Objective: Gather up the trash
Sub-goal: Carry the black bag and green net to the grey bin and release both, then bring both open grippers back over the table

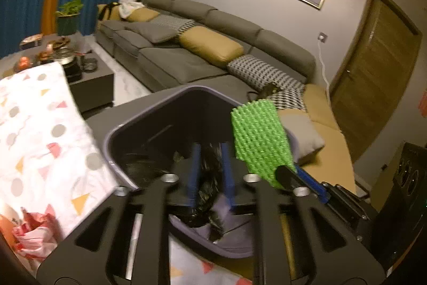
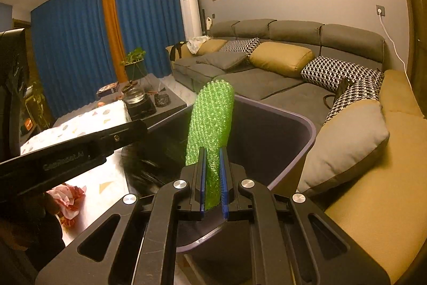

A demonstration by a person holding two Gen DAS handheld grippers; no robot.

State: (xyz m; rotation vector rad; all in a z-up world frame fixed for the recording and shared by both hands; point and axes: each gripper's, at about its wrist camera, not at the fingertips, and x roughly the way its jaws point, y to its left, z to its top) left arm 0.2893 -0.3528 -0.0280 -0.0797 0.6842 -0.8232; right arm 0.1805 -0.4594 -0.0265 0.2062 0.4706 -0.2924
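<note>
My right tongs point(image 2: 213, 178) pinch the lower end of a green bubble-textured sheet point(image 2: 210, 127), holding it upright over the open mouth of the grey waste bin point(image 2: 307, 135) — I judge so that it will fall inside once let go. My left tongs point(image 1: 210, 172) are pressed together on the black bin liner point(image 1: 205, 194) at the bin's near rim, apparently to steady the bin and keep the bag open. The left view shows what the right cannot: the crumpled liner inside the bin and the sheet's flat face. The right view shows the sheet curling between my pads, and more trash waiting — a red-and-white crumpled wrapper point(image 2: 70, 198) on the patterned cloth point(image 2: 88, 122) over the worktop.
</note>
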